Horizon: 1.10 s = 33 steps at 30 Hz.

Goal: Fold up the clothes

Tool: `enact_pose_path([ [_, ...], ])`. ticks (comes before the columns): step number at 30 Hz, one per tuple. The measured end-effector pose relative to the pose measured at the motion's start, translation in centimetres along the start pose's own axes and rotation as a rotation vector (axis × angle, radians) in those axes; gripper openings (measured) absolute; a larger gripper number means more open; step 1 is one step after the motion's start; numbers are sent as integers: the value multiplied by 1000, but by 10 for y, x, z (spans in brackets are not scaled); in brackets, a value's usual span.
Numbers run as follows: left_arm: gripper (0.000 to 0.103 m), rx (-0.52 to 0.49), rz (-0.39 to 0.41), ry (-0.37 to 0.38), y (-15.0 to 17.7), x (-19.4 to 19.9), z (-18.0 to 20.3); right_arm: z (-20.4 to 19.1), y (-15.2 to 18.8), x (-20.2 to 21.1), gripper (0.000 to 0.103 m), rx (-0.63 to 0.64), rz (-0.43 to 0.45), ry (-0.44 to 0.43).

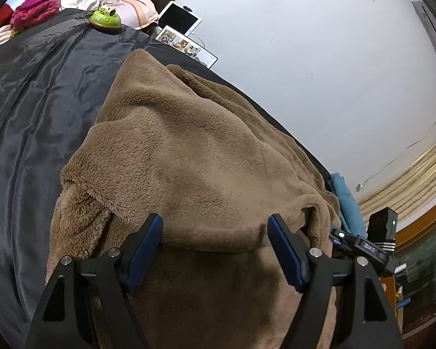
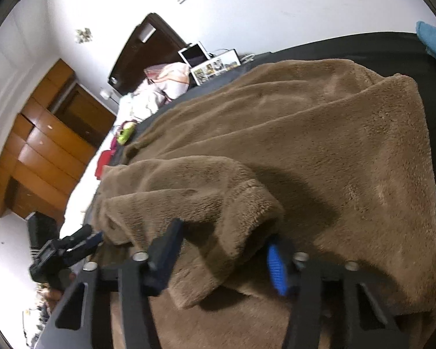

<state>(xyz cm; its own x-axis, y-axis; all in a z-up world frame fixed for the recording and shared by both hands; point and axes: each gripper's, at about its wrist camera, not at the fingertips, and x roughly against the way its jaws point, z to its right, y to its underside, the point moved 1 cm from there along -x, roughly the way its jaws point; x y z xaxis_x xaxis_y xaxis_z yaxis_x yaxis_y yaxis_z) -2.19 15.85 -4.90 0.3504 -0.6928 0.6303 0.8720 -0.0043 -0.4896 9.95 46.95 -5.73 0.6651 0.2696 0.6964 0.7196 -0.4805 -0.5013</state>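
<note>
- Spread over most of the dark sheet [image 1: 43, 93]: brown fleece garment [image 1: 194, 157], creased, one thick flap folded back on itself near the front.
- Blue towel [image 1: 347, 203] at the sheet's edge, just beside the fleece.
- Left gripper [image 1: 215, 247]: jaws wide apart above a fold edge, gripping nothing.
- Right gripper [image 2: 223, 258]: blurred; fleece flap between the narrowed jaws, probably pinched, hard to confirm.
- Green toy [image 1: 106, 19] far back, well apart.

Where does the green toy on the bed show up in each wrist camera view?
Left wrist: green toy upper left, on the dark sheet.
Right wrist: green toy left of centre, beside the brown fleece garment.
Shared landmark: white tablet against the wall.
</note>
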Motion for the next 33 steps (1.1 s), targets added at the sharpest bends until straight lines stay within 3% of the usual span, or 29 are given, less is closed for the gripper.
enact_pose_path([
  [1,78,-5,0,-2,1,-1,2,0,-1,-1,26,4,2,18],
  [3,78,-10,3,-2,0,0,2,-3,-4,5,14,16,28,43],
  [9,79,-10,39,6,0,9,-3,-34,-31,64,12,140,253,142],
  [12,79,-25,31,-5,0,6,-1,-43,-42,84,12,187,302,197],
  [19,79,-22,21,-66,0,0,-10,-16,-35,75,12,193,243,382],
  [23,79,-52,24,-93,2,-2,-6,12,-30,61,12,141,175,398],
  [32,79,-77,33,-113,4,-3,-4,2,-26,71,12,219,253,517],
  [33,79,-79,36,-117,4,-2,-4,3,-25,66,12,224,231,528],
])
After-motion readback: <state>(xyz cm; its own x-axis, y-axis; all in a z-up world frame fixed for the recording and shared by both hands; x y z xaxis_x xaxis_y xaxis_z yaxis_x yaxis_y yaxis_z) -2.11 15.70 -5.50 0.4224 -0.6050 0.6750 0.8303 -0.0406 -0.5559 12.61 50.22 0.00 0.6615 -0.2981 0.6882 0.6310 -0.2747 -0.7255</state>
